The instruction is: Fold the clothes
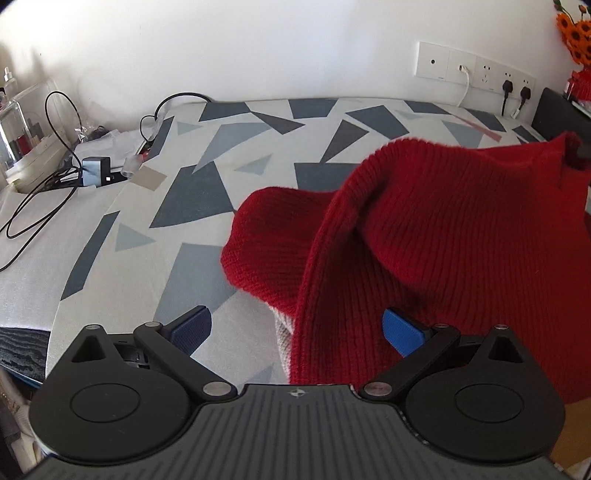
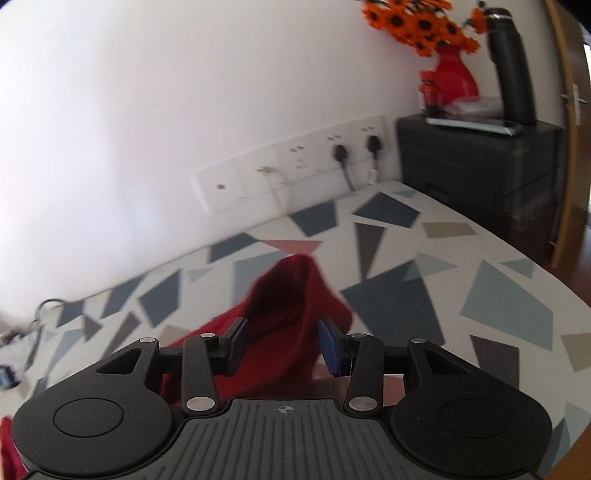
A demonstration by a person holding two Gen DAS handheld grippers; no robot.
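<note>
Patterned tabletop point(image 1: 192, 206) bare at centre and far side. Red sweater point(image 1: 443, 258) bunched, blocks right half. Cables point(image 1: 40, 206) and charger point(image 1: 95, 169) crowd left edge; black case point(image 2: 480, 166) at right end.

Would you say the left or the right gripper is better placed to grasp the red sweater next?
Right, probably: the right gripper already has the red sweater between open jaws. The left gripper is open wider.

Red rib-knit garment point(image 1: 443, 258), with a pale grey-white knit layer showing beneath it at 6 o'clock, lies on a white cloth point(image 1: 155, 229) patterned with navy, slate-blue, tan and pink polygons. At 1 o'clock in the right wrist view: orange dark-centred flowers point(image 2: 417, 18), red vase point(image 2: 452, 79), black bottle point(image 2: 511, 74). Gripper pads point(image 1: 400, 330) are blue on black bodies.
</note>
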